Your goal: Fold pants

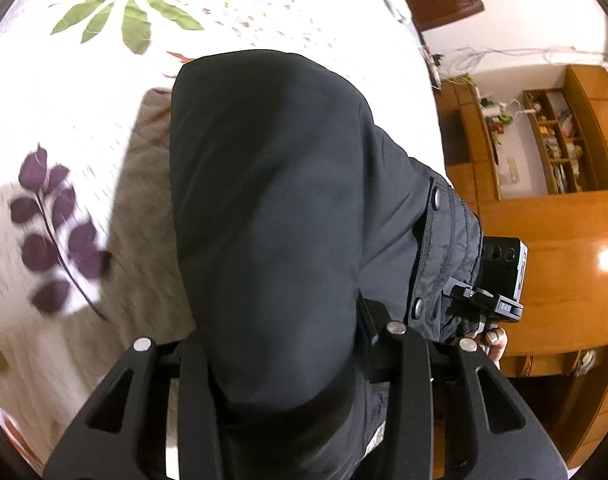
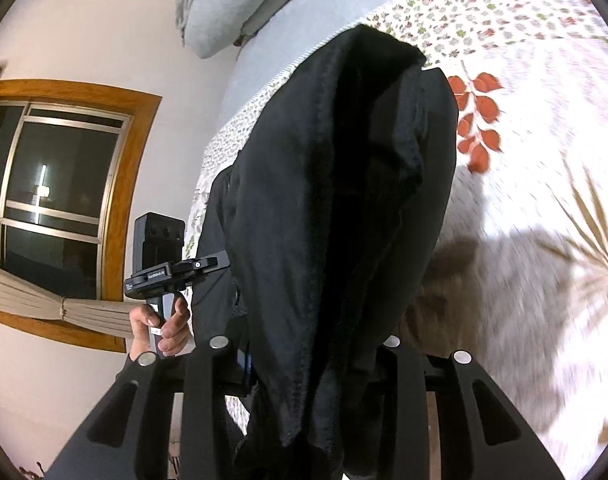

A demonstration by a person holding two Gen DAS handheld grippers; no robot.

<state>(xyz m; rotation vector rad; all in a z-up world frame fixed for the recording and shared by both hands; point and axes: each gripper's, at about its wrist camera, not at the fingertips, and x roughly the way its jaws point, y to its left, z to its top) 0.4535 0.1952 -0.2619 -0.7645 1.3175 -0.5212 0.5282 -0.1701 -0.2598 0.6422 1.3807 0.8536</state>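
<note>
Hanging dark pants [image 1: 272,216], "CamRobot.AI"-lettered left gripper [image 2: 176,268] alongside

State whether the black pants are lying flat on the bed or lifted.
Lifted: the pants hang bunched from both tools, left and right, above the floral bedspread.

One pair of pants [image 1: 272,216] is hanging over one bed [image 1: 84,128]; two grippers [image 1: 282,392] [image 2: 304,396] are showing, one per view, and two snaps [image 1: 437,199] are sitting on the fabric. One window [image 2: 60,196], one pillow [image 2: 228,4] and one shelf unit [image 1: 559,140] are standing around
</note>
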